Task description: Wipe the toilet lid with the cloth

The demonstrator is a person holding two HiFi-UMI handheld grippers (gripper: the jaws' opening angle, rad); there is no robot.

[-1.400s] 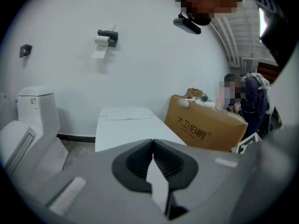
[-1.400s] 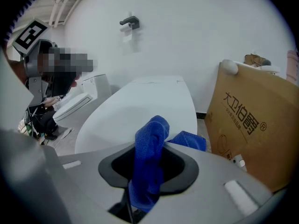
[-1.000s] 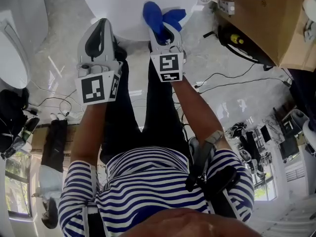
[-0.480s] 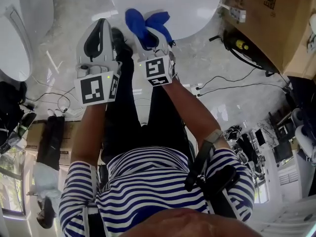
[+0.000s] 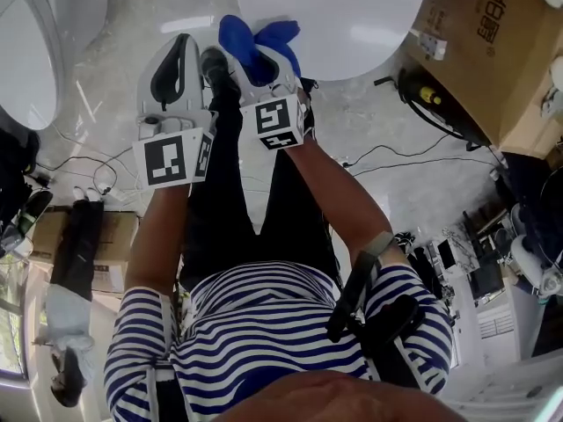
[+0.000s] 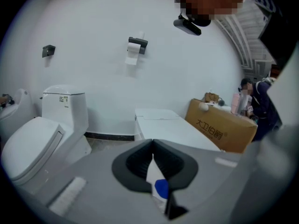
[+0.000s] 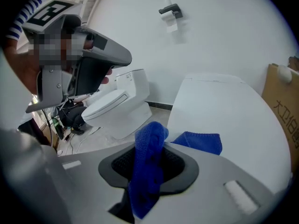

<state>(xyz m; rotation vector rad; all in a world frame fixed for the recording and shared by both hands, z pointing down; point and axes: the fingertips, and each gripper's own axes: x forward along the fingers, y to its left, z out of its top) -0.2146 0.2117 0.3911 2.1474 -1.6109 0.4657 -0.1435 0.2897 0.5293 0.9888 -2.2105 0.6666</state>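
Your right gripper (image 7: 150, 148) clamps one knitted blue cloth (image 7: 145, 181) at one smooth, white, oval toilet lid (image 5: 352, 16). Your left gripper (image 6: 152, 146) is closed and empty. A second toilet (image 6: 46, 139) stands apart.

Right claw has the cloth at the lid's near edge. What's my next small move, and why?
Probably press the cloth down and sweep the right claw forward across the toilet lid. The claw is shut on the cloth, whose free end reaches only the lid's near edge; nearly all of the lid lies ahead of it.
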